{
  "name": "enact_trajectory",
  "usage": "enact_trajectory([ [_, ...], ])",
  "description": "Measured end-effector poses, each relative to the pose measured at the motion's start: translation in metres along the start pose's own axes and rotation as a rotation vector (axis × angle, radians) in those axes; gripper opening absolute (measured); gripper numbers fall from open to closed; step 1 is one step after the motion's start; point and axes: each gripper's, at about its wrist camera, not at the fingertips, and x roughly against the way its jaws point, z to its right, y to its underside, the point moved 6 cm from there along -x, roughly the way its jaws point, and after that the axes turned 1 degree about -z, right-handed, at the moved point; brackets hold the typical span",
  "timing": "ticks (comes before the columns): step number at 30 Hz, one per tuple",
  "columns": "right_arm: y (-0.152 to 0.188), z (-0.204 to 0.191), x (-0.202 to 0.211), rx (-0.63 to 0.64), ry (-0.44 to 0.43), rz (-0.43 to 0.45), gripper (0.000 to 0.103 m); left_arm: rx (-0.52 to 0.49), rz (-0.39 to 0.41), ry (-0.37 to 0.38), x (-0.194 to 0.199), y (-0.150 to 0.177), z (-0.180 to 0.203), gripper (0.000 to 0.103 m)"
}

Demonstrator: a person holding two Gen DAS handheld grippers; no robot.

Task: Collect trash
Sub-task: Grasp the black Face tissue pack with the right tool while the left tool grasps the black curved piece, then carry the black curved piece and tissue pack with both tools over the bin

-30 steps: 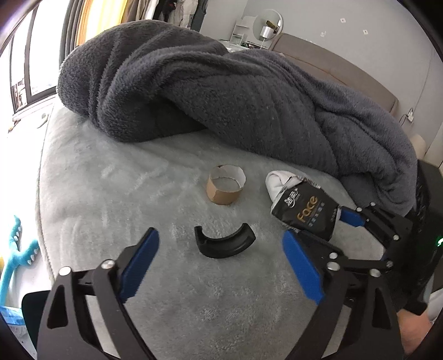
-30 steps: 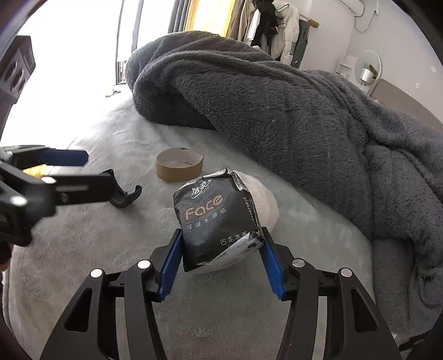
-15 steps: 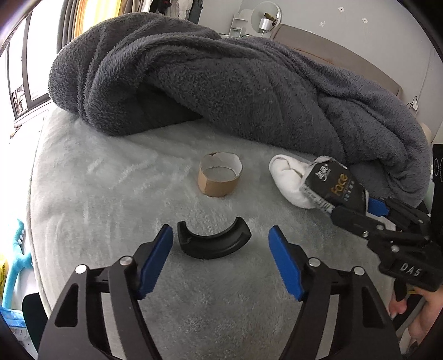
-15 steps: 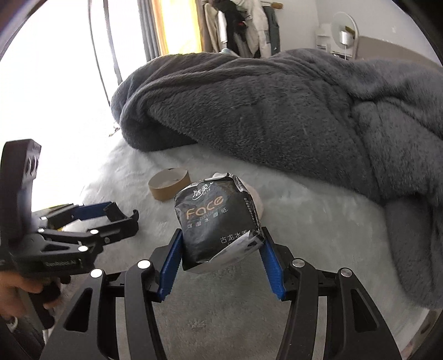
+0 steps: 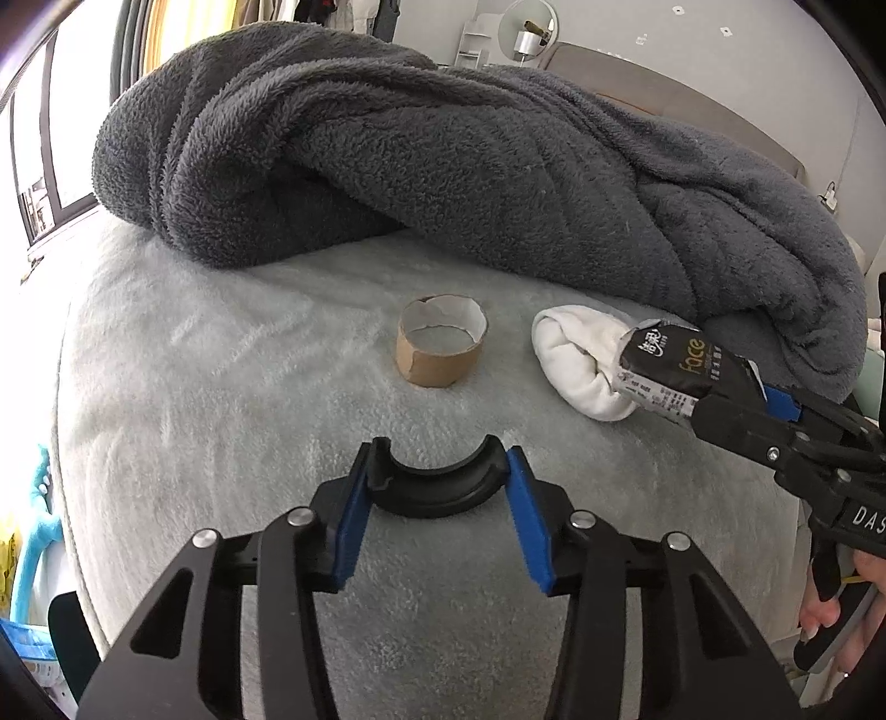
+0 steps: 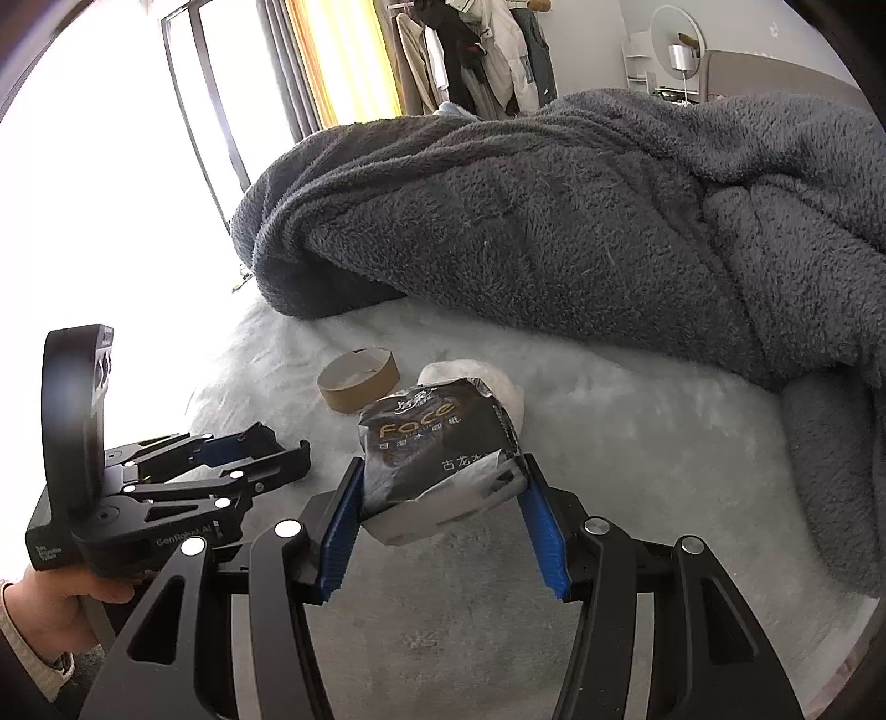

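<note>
Now — black clip (image 5: 437,487) pinched, packet (image 6: 437,443) gripped

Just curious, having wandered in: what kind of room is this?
Most likely a bedroom: a rumpled dark grey fleece blanket lies on a pale plush bed, with hanging clothes near the window.

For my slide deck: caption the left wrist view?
Left hand-held gripper closes on a black curved piece while the right hand-held gripper holds a tissue pack.
</note>
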Motion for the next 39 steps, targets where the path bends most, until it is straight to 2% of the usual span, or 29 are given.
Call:
enact_trajectory([
  [21, 0.006, -0.038, 0.012, 0.045, 0.034, 0.02, 0.054, 0.007, 0.049, 0.007, 0.058, 0.019, -0.015, 0.048],
  [39, 0.011, -0.097, 0.014, 0.085, 0.006, 0.028, 0.054, 0.035, 0.06, -0.03, 0.102, 0.044, -0.06, 0.048],
])
